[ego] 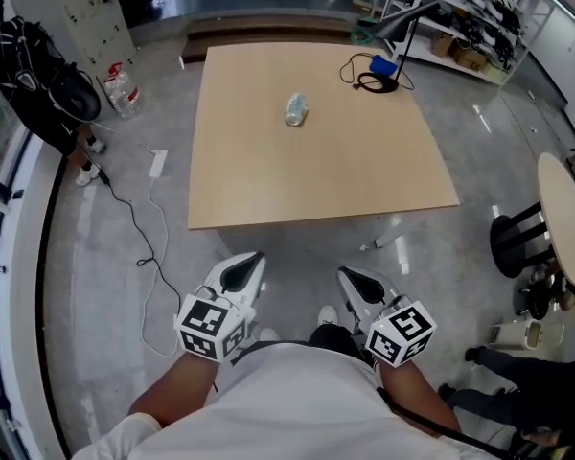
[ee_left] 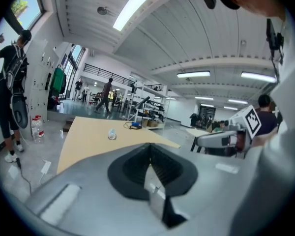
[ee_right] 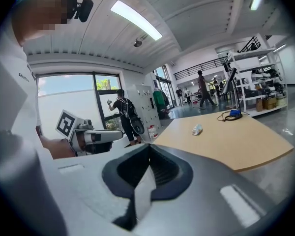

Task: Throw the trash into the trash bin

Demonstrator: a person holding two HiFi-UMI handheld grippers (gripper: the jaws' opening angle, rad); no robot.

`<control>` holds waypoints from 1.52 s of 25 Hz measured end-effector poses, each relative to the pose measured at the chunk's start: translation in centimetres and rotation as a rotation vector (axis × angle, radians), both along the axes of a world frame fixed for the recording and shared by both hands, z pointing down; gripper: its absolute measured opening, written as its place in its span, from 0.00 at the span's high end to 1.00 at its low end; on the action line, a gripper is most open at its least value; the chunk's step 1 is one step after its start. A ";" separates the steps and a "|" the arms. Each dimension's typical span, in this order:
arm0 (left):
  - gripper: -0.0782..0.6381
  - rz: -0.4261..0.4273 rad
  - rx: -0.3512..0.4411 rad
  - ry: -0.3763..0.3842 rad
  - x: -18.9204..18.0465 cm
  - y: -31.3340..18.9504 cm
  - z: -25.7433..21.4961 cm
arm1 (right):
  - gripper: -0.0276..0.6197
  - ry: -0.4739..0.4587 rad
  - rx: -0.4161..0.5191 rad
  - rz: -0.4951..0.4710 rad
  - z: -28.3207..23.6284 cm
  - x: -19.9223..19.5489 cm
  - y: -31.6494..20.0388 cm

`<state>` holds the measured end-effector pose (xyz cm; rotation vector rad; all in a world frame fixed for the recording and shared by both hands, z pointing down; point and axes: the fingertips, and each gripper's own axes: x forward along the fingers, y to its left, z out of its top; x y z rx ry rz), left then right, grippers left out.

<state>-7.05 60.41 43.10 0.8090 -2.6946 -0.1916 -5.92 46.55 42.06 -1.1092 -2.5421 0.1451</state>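
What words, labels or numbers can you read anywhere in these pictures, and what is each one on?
No text here can be read.
Left marker cube: a black-and-white square pattern, no letters.
Right marker cube: the same kind of pattern, no letters.
Crushed bottle on the table: any label is too small to read.
Floor bottles: red labels, too small to read.

Head view steeply down, gripper views near-level (low, forward-facing), all sharing the table (ego: 316, 171)

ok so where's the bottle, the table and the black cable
bottle (ego: 296, 109), head view, middle of its body
table (ego: 316, 185), head view, bare top towards the near edge
black cable (ego: 379, 86), head view, its coiled loop
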 end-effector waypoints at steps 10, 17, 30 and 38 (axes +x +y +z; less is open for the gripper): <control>0.88 -0.061 0.000 0.024 -5.2 -0.8 1.4 | 0.95 0.018 -0.010 -0.021 1.1 -5.9 -1.6; 0.88 -0.126 -0.034 0.038 -12.6 -1.1 1.6 | 0.95 0.002 -0.059 -0.071 0.4 -15.5 -2.0; 0.88 -0.227 -0.088 0.065 -22.0 -3.3 1.3 | 0.95 0.075 -0.077 -0.159 2.7 -26.3 -4.3; 0.88 -0.202 -0.102 0.102 -24.4 -1.5 2.1 | 0.95 0.105 -0.087 -0.151 3.4 -29.0 -1.5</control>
